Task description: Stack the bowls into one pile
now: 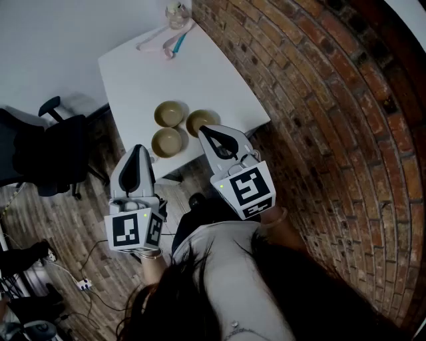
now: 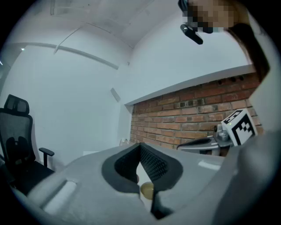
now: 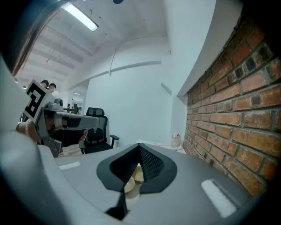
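Observation:
Three tan bowls stand apart near the front edge of the white table (image 1: 200, 73): one at the back (image 1: 169, 113), one to the right (image 1: 199, 120), one at the front (image 1: 166, 142). My left gripper (image 1: 138, 149) is shut and empty, its tips just short of the table's front edge near the front bowl. My right gripper (image 1: 212, 132) is shut and empty too, hovering over the right bowl's near rim. Below the closed jaws, the left gripper view shows a sliver of a bowl (image 2: 147, 190). The right gripper view shows two bowls (image 3: 138, 175) (image 3: 130, 187) the same way.
A glass jar (image 1: 176, 13) and pink and blue items (image 1: 166, 41) lie at the table's far end. The brick wall (image 1: 319, 100) runs along the right. A black office chair (image 1: 60, 143) stands left of the table. Cables and a power strip (image 1: 83, 284) lie on the floor.

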A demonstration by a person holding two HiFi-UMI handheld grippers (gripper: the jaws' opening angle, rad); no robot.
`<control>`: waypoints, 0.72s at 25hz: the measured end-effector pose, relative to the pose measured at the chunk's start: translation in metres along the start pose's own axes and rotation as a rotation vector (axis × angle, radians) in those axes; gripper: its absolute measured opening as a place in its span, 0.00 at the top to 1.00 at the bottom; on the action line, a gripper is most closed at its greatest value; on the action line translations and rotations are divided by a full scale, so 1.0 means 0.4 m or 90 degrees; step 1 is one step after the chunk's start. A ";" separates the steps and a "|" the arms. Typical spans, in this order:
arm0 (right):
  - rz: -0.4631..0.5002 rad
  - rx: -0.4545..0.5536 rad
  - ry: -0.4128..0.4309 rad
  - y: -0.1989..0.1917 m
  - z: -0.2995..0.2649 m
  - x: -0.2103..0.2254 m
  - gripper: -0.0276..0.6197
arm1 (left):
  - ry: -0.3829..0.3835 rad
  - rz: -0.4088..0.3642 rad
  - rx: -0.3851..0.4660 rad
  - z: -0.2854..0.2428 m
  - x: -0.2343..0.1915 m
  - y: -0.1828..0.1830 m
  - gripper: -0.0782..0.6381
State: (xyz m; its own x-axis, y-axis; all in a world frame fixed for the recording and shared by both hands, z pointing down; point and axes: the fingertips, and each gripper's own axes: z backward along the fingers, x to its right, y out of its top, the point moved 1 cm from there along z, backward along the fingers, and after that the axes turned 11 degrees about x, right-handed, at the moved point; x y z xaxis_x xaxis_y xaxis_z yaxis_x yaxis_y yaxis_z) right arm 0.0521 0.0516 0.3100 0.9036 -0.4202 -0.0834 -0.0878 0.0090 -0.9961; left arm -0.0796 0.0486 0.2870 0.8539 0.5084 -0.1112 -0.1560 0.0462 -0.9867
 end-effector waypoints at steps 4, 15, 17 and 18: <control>-0.033 0.018 -0.022 0.002 -0.025 0.014 0.95 | -0.005 0.003 -0.001 -0.009 -0.039 -0.012 0.89; -0.071 -0.019 -0.091 -0.031 -0.062 0.019 0.95 | -0.030 0.018 -0.008 -0.021 -0.117 -0.031 0.89; -0.071 -0.022 -0.094 -0.033 -0.068 0.016 0.95 | -0.030 0.021 -0.009 -0.023 -0.126 -0.035 0.89; -0.071 -0.024 -0.095 -0.033 -0.071 0.015 0.95 | -0.030 0.022 -0.010 -0.024 -0.130 -0.037 0.89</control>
State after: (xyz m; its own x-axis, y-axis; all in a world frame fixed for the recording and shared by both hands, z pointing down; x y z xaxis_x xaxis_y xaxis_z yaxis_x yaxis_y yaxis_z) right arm 0.0467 0.0232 0.3236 0.9605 -0.2775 0.0220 0.0039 -0.0655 -0.9978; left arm -0.1169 0.0131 0.3063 0.8235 0.5497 -0.1402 -0.1775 0.0149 -0.9840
